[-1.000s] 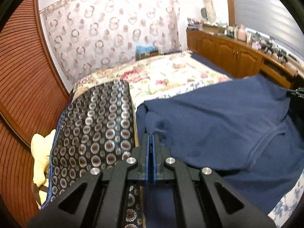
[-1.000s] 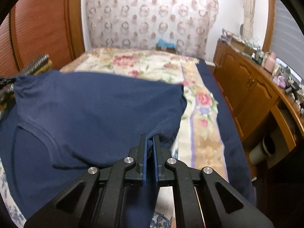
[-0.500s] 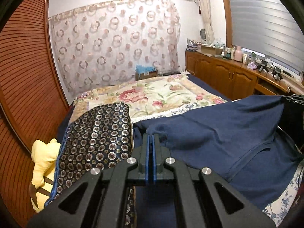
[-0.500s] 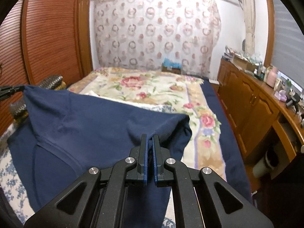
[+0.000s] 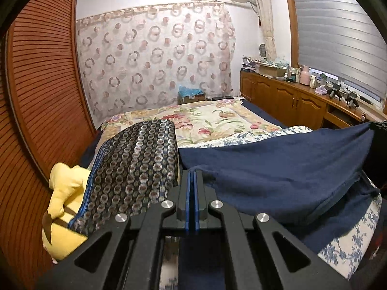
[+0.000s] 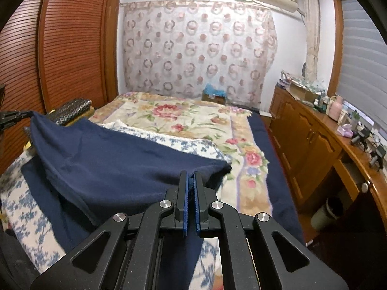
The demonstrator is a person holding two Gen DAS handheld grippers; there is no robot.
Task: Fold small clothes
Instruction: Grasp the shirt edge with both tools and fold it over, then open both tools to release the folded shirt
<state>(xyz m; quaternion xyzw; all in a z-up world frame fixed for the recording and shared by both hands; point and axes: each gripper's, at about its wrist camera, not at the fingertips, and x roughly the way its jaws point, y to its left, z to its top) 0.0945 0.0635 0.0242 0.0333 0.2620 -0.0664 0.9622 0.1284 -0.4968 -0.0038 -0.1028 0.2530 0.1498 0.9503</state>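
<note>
A navy blue garment is stretched between my two grippers above the bed. My left gripper is shut on its left corner. In the right wrist view the garment spans leftward, and my right gripper is shut on its right corner. The held edge is lifted and pulled taut; the lower part drapes down onto the blue-and-white floral sheet. The left gripper shows at the far left of the right wrist view, holding the far corner.
A dark patterned pillow and a yellow plush toy lie to the left. A floral blanket covers the far bed. Wooden cabinets with clutter run along the right; a slatted wooden wardrobe is at the left.
Both grippers have risen and pulled back, lifting the garment's held edge off the bed; less of it lies flat and more of the room shows.
</note>
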